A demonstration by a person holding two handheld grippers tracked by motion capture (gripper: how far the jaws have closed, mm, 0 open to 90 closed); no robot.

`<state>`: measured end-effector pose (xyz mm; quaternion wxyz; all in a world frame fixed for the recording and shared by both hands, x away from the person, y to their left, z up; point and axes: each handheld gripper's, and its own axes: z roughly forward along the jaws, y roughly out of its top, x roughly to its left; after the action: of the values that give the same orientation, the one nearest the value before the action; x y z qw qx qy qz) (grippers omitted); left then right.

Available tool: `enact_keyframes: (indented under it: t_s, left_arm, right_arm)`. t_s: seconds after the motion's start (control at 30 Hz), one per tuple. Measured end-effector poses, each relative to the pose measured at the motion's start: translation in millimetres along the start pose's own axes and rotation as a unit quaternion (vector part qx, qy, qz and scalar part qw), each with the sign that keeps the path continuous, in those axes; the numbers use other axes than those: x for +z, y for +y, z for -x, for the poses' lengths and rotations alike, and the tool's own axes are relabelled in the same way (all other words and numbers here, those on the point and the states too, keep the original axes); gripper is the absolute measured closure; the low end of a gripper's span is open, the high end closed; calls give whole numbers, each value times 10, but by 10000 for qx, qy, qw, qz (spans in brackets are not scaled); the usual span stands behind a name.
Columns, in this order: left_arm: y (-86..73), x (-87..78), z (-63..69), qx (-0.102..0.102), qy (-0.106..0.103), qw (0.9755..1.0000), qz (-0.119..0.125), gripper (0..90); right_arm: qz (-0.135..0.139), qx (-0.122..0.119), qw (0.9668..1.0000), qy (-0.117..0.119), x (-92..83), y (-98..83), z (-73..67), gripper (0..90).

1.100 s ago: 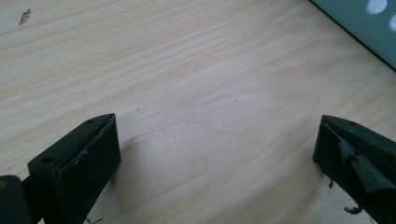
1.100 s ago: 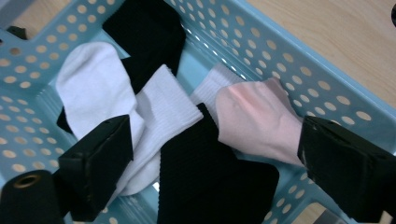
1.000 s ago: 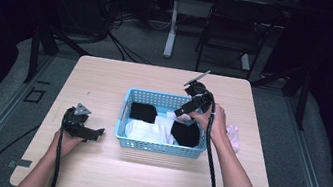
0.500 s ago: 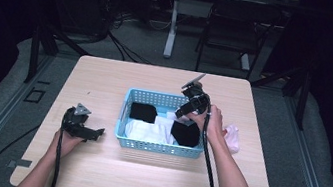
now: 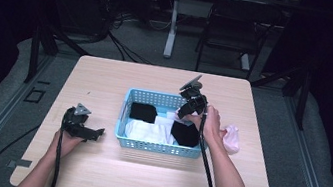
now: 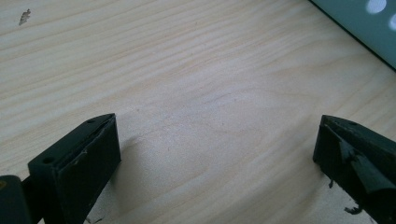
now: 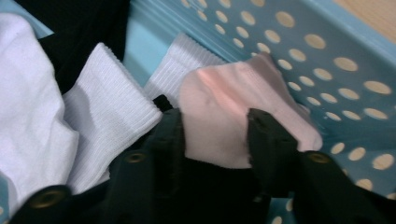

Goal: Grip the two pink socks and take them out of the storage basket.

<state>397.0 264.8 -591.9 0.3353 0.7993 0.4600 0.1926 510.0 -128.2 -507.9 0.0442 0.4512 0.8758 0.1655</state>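
Observation:
A light blue perforated basket (image 5: 156,147) sits mid-table with black and white socks (image 5: 148,131) in it. My right gripper (image 5: 182,117) points down into its right end. In the right gripper view its jaws (image 7: 215,126) have just been closing and now pinch a pale pink sock (image 7: 219,102) that fills the gap between them, against the basket wall (image 7: 303,46). A ribbed white sock (image 7: 107,116) lies just to the left. My left gripper (image 5: 96,134) rests on the table left of the basket, jaws (image 6: 217,154) wide apart over bare wood.
Another pale pink sock (image 5: 231,138) lies on the table right of the basket, by the person's right hand. A black sock (image 7: 79,23) lies farther back in the basket. The basket's corner (image 6: 369,28) shows near the left gripper. A chair and cables stand beyond the table.
The right gripper has sunk a little deeper into the basket's right end. The left hand and its gripper have stayed put.

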Motion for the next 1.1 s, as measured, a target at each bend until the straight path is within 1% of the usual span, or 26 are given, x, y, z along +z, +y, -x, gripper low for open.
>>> enact_keyframes:
  t_s: [0.03, 0.07, 0.1, 0.13, 0.17, 0.2, 0.27, 0.3, 0.33, 0.43, 0.5, 0.53, 0.57, 0.63, 0.67, 0.7, 0.73, 0.77, 0.8, 0.87, 0.97, 1.0, 1.1]
  left_arm:
    - [0, 0, 0, 0, 0, 10000, 0, 6]
    - [0, -3, -2, 23, -1, 10000, -10, 6]
    - [0, -3, -2, 23, -1, 10000, -10, 6]
    - [-1, -4, -1, 24, -2, 10000, -14, 5]
    - [-1, -4, -1, 24, -2, 10000, -14, 5]
    - [-1, -4, -1, 23, -4, 10000, -13, 5]
    - [-1, -4, -2, 25, -3, 10000, -13, 5]
    - [-1, -4, -1, 23, -2, 10000, -13, 5]
    - [-1, -4, -1, 24, -2, 10000, -14, 5]
    - [-1, -4, -2, 25, -3, 10000, -13, 6]
    - [-1, -4, -1, 24, -3, 10000, -13, 5]
    - [-2, -3, 1, 9, -1, 10000, -4, 5]
    - [-2, -3, 1, 8, -2, 10000, -1, 5]
    - [-2, -3, 1, 8, -1, 10000, -2, 5]
    - [-2, -3, 1, 8, -2, 10000, -3, 5]
    - [-2, -3, 1, 8, -2, 10000, -1, 5]
    - [-1, -2, 0, 13, -2, 10000, 1, 5]
    - [-1, -2, 0, 13, -2, 10000, 1, 5]
    - [-2, -2, 0, 11, -2, 10000, 2, 5]
    - [-2, -2, 0, 13, -2, 10000, 1, 5]
    - [-1, -3, 0, 10, -2, 10000, -4, 5]
    - [-2, -3, 0, 10, -2, 10000, -4, 5]
    - [-1, -3, 0, 14, -2, 10000, -7, 5]
  right_arm:
    - [-29, 20, 10000, -18, 7, 2, 1, 654]
    - [20, 54, 10000, -43, 21, -2, 1, 694]
    - [20, 54, 10000, -43, 21, -2, 1, 694]
    - [28, 86, 9999, -45, 22, -7, 5, 773]
    - [28, 86, 9999, -45, 22, -7, 5, 773]
    - [-74, 25, 10000, -16, -8, -8, 22, 822]
    - [-10, 26, 10000, 17, -43, -20, 27, 840]
    - [69, 57, 9999, 57, -62, -30, 20, 847]
    - [49, -30, 10000, 37, -95, -32, 24, 852]
    - [162, -85, 9998, 109, -172, -53, 1, 854]
    - [131, -126, 9997, 144, -235, -62, -14, 855]
    - [273, -93, 9995, 157, -249, -74, -26, 856]
    - [278, -135, 9993, 198, -277, -79, -28, 856]
    - [260, -113, 9994, 215, -304, -84, -43, 856]
    - [324, -205, 9989, 260, -354, -91, -55, 856]
    - [328, -245, 9988, 274, -393, -92, -60, 856]
    - [391, -273, 9984, 299, -435, -92, -64, 856]
    - [391, -273, 9984, 299, -435, -92, -64, 856]
    - [423, -309, 9981, 338, -527, -89, -70, 857]
    - [531, -345, 9973, 367, -604, -87, -81, 858]
    - [581, -405, 9965, 448, -707, -87, -99, 858]
    - [621, -392, 9963, 449, -737, -90, -111, 858]
    - [600, -478, 9961, 430, -823, -86, -125, 859]
